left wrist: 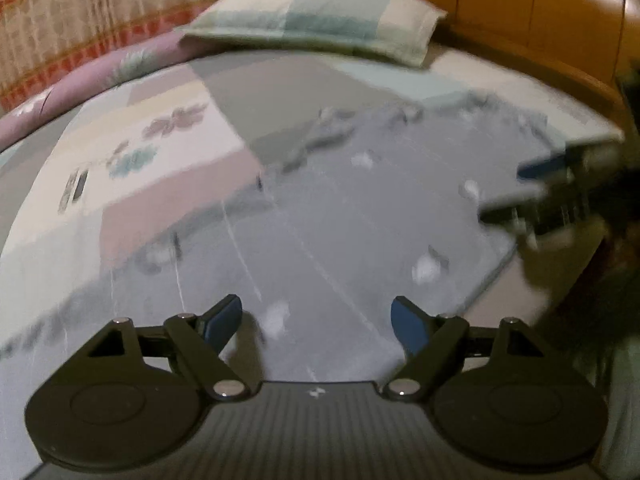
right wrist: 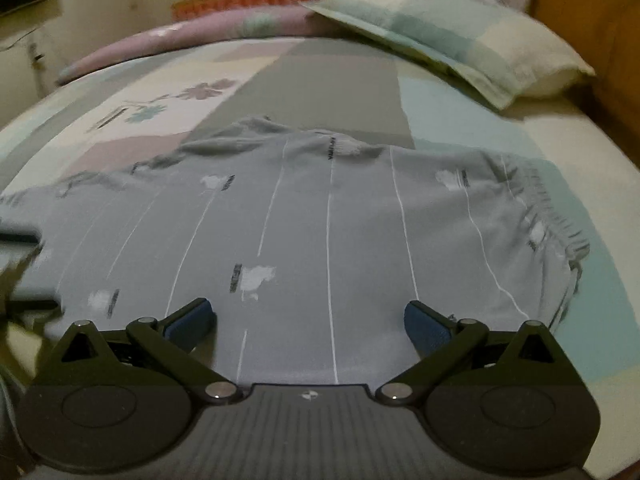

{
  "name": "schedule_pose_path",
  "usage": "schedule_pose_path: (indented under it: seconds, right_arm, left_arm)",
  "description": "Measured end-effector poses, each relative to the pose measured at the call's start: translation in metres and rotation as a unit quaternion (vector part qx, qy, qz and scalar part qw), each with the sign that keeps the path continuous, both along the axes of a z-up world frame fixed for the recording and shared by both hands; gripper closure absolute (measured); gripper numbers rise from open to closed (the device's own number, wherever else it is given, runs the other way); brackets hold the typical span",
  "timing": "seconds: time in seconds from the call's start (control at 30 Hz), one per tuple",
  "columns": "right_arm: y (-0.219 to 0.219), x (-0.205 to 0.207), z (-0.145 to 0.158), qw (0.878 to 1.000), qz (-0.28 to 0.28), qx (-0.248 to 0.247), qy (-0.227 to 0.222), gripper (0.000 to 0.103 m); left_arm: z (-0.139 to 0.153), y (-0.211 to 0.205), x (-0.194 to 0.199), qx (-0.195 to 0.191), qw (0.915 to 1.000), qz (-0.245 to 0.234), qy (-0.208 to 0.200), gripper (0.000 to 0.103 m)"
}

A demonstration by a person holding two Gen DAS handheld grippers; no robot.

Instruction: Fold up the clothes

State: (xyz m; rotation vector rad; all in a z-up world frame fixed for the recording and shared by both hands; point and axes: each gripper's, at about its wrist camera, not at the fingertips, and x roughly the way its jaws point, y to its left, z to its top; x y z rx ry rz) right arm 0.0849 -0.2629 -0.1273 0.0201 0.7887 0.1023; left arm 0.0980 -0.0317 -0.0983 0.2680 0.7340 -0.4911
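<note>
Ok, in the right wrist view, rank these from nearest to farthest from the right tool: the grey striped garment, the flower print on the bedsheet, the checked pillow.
1. Grey striped garment, spread directly under and ahead of the right tool.
2. Flower print on the bedsheet, beyond the garment, upper left.
3. Checked pale green pillow, at the bed's far end, upper right.

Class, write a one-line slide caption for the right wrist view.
Open right gripper poised over grey patterned garment spread on patchwork bed cover, pillow behind.
</note>
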Motion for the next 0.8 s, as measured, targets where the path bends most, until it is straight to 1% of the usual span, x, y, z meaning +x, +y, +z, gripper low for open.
schedule_pose_path:
  seconds: [0.03, 0.1, 0.17, 0.2, 0.23, 0.3, 0.33, 0.4, 0.43, 0.47, 0.57, 0.67, 0.73, 0.8]
  right_arm:
    - [0.000, -0.003, -0.001, 1.000, -0.001, 0.002, -0.006, 0.000]
    - [0.001, -0.005, -0.002, 1.000, -0.006, 0.001, -0.012, 0.000]
    - [0.003, -0.005, -0.003, 1.000, -0.015, -0.001, -0.015, 0.000]
    - [0.004, -0.006, -0.003, 1.000, -0.019, -0.001, -0.017, 0.000]
    - [0.005, -0.006, -0.003, 1.000, -0.023, 0.000, -0.018, 0.000]
    - [0.003, -0.007, -0.003, 1.000, -0.023, 0.002, -0.020, 0.000]
    - [0.002, -0.007, -0.004, 1.000, -0.021, 0.001, -0.020, 0.000]
    - [0.002, -0.007, -0.004, 0.999, -0.021, 0.002, -0.024, 0.000]
    - [0.002, -0.007, -0.005, 0.999, -0.021, 0.002, -0.025, 0.000]
    - [0.002, -0.007, -0.005, 0.999, -0.023, 0.002, -0.025, 0.000]
    - [0.003, -0.007, -0.005, 0.999, -0.026, 0.002, -0.028, 0.000]
    - [0.003, -0.008, -0.006, 0.999, -0.025, 0.002, -0.032, 0.000]
    - [0.003, -0.008, -0.007, 0.999, -0.023, 0.002, -0.034, 0.000]
    - [0.002, -0.010, -0.007, 0.999, -0.018, 0.003, -0.037, 0.000]
  left_arm:
    - [0.004, -0.001, 0.009, -0.007, 0.9999, 0.001, -0.010, 0.021]
    - [0.005, -0.008, 0.034, -0.029, 0.9996, 0.004, -0.003, 0.021]
    - [-0.001, -0.011, 0.060, -0.074, 0.9970, 0.008, 0.023, 0.021]
    - [-0.007, -0.011, 0.073, -0.088, 0.9950, 0.022, 0.043, 0.021]
    - [-0.012, -0.009, 0.082, -0.097, 0.9932, 0.036, 0.054, 0.021]
    - [-0.016, 0.000, 0.089, -0.089, 0.9932, 0.070, 0.028, 0.023]
    - [-0.015, 0.003, 0.090, -0.086, 0.9927, 0.080, 0.029, 0.024]
    - [-0.007, 0.004, 0.090, -0.094, 0.9913, 0.084, 0.039, 0.024]
    - [-0.003, 0.001, 0.090, -0.097, 0.9911, 0.081, 0.041, 0.024]
    - [0.000, -0.005, 0.093, -0.107, 0.9912, 0.065, 0.044, 0.024]
    - [0.009, -0.026, 0.101, -0.134, 0.9896, 0.018, 0.051, 0.020]
    - [0.005, -0.056, 0.121, -0.145, 0.9875, -0.008, 0.062, 0.020]
    - [-0.004, -0.071, 0.134, -0.139, 0.9877, -0.003, 0.072, 0.020]
    - [-0.008, -0.076, 0.143, -0.137, 0.9871, 0.010, 0.082, 0.021]
